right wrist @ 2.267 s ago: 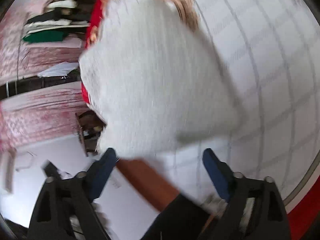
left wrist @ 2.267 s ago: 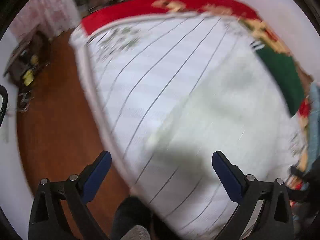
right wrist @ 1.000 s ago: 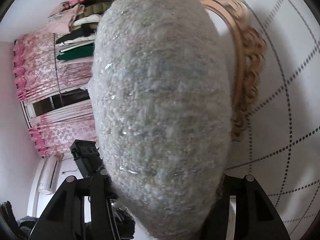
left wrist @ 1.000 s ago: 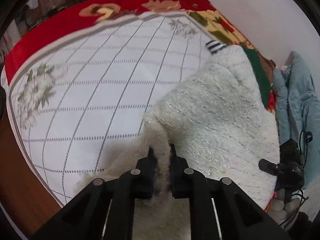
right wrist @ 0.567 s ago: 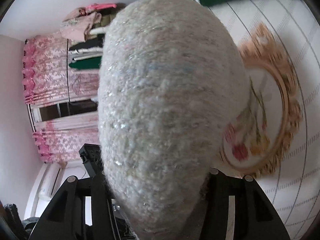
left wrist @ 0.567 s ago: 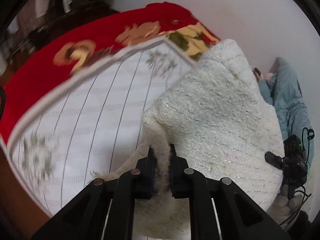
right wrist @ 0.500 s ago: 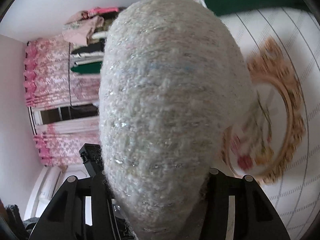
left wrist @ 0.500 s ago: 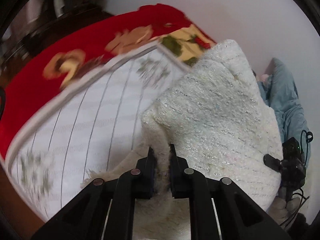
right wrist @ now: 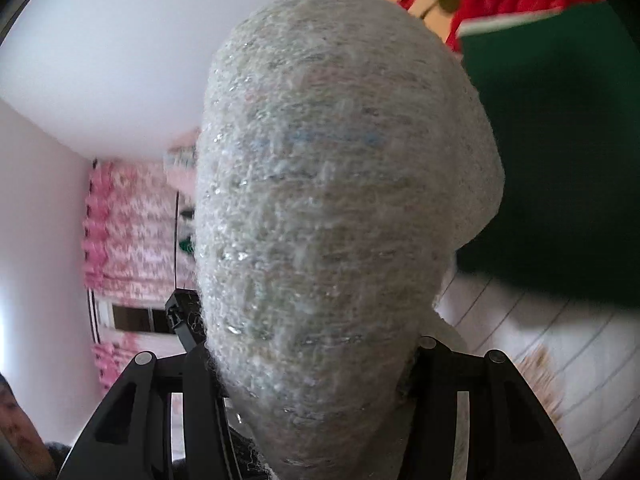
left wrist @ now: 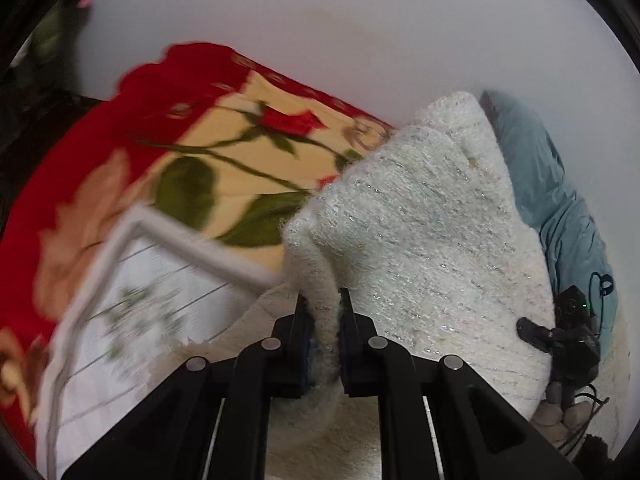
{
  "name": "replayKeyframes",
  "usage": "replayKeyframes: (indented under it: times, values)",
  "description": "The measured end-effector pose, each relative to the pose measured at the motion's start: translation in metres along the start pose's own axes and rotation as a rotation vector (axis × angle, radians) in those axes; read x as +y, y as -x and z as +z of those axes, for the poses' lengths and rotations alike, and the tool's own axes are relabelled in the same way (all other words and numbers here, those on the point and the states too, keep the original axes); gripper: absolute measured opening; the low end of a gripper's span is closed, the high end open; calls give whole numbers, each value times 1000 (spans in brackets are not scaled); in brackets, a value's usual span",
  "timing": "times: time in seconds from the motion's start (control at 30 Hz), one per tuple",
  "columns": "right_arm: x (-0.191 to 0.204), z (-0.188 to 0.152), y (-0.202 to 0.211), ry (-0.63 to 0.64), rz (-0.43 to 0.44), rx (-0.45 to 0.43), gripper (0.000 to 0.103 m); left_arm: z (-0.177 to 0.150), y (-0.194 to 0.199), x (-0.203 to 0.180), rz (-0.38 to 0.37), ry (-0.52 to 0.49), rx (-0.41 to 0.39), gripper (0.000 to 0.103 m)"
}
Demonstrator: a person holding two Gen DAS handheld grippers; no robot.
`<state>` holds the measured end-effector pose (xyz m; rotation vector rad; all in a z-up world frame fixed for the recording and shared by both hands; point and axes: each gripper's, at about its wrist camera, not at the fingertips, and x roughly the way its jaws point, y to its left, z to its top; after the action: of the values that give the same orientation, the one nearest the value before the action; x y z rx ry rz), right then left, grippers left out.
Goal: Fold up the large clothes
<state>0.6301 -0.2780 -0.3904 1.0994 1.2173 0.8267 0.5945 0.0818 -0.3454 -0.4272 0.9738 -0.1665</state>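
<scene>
The fluffy white sweater (left wrist: pixel 420 248) is held up above the bed. The left hand-held gripper (left wrist: pixel 323 312) is pinched tight on a fold of it. From there the sweater spreads up and to the right. The right hand-held gripper (right wrist: pixel 312 360) has the sweater bunched between its fingers, right in front of its camera, so it is clamped on it too. Under and to the left of the left hand-held gripper lies a white sheet (left wrist: pixel 132 320) on a red flower blanket (left wrist: pixel 168 132). A blue cloth (left wrist: pixel 560 208) lies to the right.
</scene>
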Motion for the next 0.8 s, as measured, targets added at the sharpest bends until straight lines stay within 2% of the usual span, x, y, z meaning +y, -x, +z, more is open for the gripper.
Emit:
replayKeyframes:
  times: [0.03,0.1,0.2,0.3,0.33,0.4,0.47,0.5,0.6,0.63,0.67,0.7,0.77,0.8]
  values:
    - [-19,27,11,-10,-9,-14,54,11,-26,-7,-10,-15,21,9]
    - [-51,60,25,-43,-22,-30,54,25,-75,-19,-30,-37,68,9]
    - [-112,105,50,-120,-66,-42,53,21,-125,-28,-44,-57,142,9]
    - [-147,126,58,-152,-50,-4,56,4,-145,-34,-45,-76,186,11]
    - [-149,130,59,-150,-50,1,57,-1,-146,-36,-36,-85,192,15]
    - [-146,135,60,-133,-82,12,66,-8,-142,-37,-1,-92,188,18]
    - [-127,123,51,-89,-201,22,74,-11,-131,-38,51,-105,183,20]
    - [-118,121,51,-61,-254,21,82,-10,-126,-41,83,-120,170,21]
    - [-73,113,48,50,-527,6,96,-9,-110,-49,159,-159,125,29]
    - [-59,109,48,102,-635,-18,98,-10,-99,-53,187,-170,109,49]
    - [-50,106,47,125,-699,-28,103,-11,-91,-57,207,-180,105,67]
    - [-35,103,46,147,-799,-48,103,-12,-88,-60,220,-187,99,100]
    - [-5,91,40,200,-970,-97,103,-16,-68,-72,254,-219,73,103]
    - [2,81,38,216,-1022,-112,103,-18,-59,-78,277,-228,62,103]
